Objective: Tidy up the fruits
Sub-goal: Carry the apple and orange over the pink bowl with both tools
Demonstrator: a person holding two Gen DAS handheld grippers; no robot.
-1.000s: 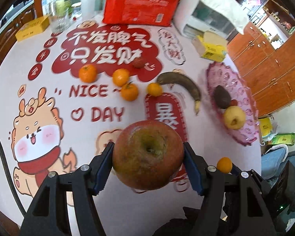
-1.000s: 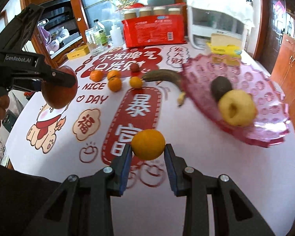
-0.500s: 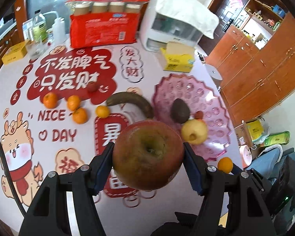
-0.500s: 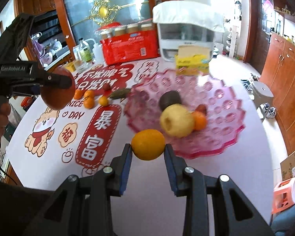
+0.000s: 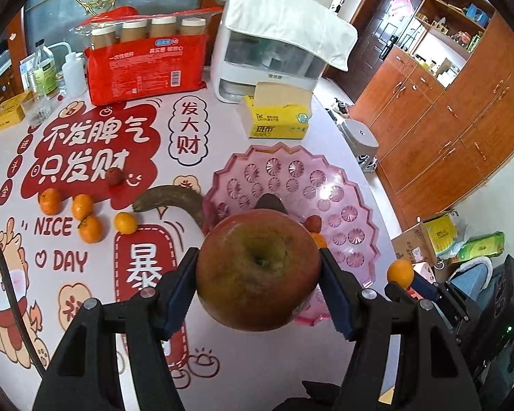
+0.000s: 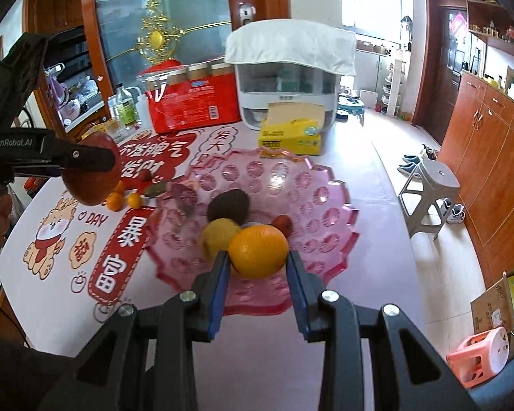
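A big red-green apple point(image 5: 258, 270) sits clamped between the pads of my left gripper point(image 5: 258, 275), hanging over the near left part of the pink glass plate point(image 5: 291, 178). My right gripper point(image 6: 258, 265) is shut on an orange point(image 6: 258, 251) above the plate's point(image 6: 308, 185) near rim. In the plate lie a dark avocado point(image 6: 228, 205), a yellow apple point(image 6: 217, 236) and a small red fruit point(image 6: 284, 224). On the tablecloth, left of the plate, lie a dark banana point(image 5: 174, 200), several small oranges point(image 5: 85, 217) and a red lychee point(image 5: 114, 176).
Behind the plate stand a yellow tissue box point(image 5: 279, 120), a white appliance under a cloth point(image 5: 270, 51), a red package point(image 5: 147, 72) and bottles point(image 5: 44, 68). The table's right edge runs close past the plate; a grey stool point(image 6: 431, 188) stands on the floor beyond.
Both grippers have swung to the right and slightly up, each still holding its fruit. The pink plate, earlier off to the right, now lies right under them.
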